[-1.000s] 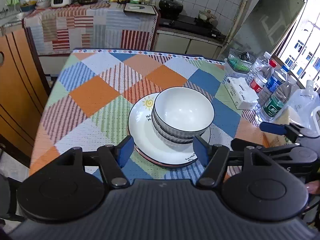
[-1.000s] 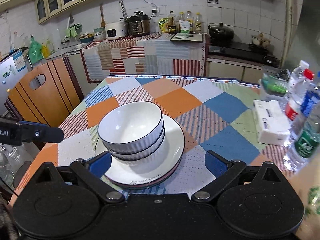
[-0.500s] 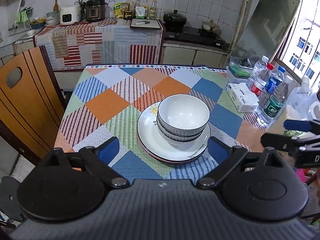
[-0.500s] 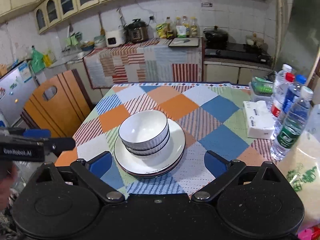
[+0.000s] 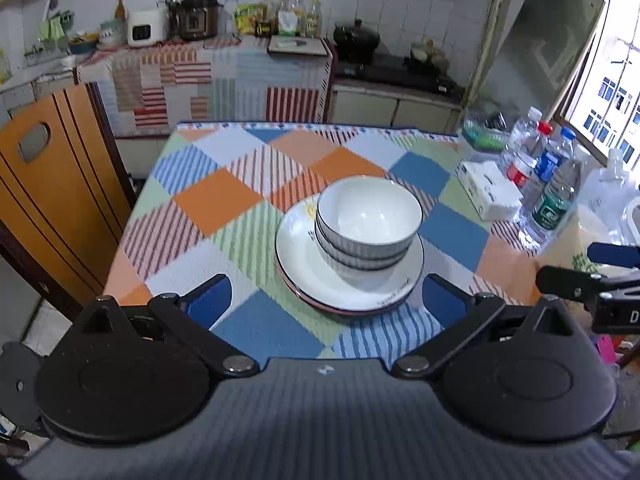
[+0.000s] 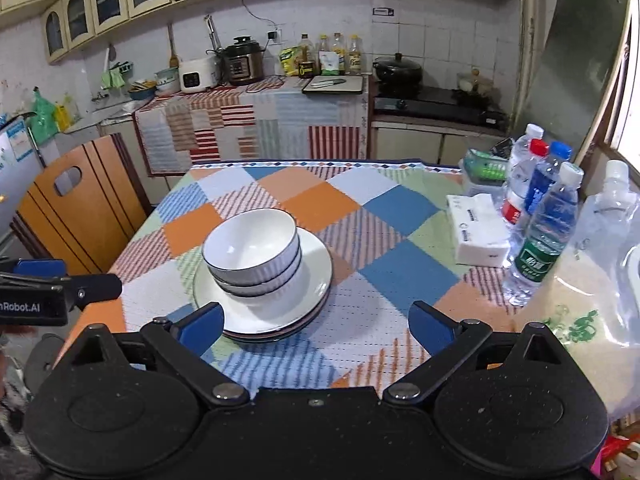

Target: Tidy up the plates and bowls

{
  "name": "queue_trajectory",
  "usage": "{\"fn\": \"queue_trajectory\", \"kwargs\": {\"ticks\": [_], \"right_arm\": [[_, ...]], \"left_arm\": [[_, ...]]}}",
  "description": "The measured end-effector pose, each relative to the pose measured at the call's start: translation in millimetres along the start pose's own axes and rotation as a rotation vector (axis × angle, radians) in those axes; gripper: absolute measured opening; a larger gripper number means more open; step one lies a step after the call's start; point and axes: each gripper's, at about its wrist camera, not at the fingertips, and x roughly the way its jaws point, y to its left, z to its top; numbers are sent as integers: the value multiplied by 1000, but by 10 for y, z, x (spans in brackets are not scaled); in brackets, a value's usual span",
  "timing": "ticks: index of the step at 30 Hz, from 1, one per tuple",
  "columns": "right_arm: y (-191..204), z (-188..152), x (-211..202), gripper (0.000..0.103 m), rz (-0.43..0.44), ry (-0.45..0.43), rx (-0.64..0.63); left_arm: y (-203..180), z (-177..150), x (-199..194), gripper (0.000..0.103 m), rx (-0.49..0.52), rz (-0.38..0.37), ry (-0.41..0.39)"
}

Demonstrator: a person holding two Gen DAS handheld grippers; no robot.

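Observation:
Two white bowls with dark rims [image 5: 370, 220] sit nested on a stack of white plates [image 5: 304, 264] near the front middle of the table. The same bowls [image 6: 252, 246] and plates [image 6: 312, 280] show in the right wrist view. My left gripper [image 5: 326, 300] is open and empty, held back from the table's front edge, short of the plates. My right gripper [image 6: 316, 322] is open and empty, also back from the front edge, with the stack ahead and to its left. Each gripper shows at the edge of the other's view.
The table has a patchwork cloth [image 5: 224, 196]. Several water bottles [image 6: 544, 232], a tissue pack [image 6: 478, 228], a green basket [image 6: 486, 166] and a plastic bag [image 6: 592, 272] stand along the right edge. A wooden chair [image 5: 48, 184] stands at the left.
Both grippers have drawn back and up from the stack. The left gripper's jaws have opened wider. The bowls and plates have not moved.

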Motion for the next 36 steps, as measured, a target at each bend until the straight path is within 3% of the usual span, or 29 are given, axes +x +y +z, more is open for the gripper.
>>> {"fn": "queue_trajectory", "kwargs": {"ticks": [10, 16, 36], "right_arm": [[155, -78, 3, 100, -83, 12, -62], [220, -99, -21, 100, -73, 16, -73], [180, -131, 45, 100, -92, 46, -28]], "left_arm": [[-61, -91, 25, 103, 4, 65, -13], [-147, -105, -12, 103, 42, 89, -30], [-77, -129, -11, 103, -6, 67, -18]]}}
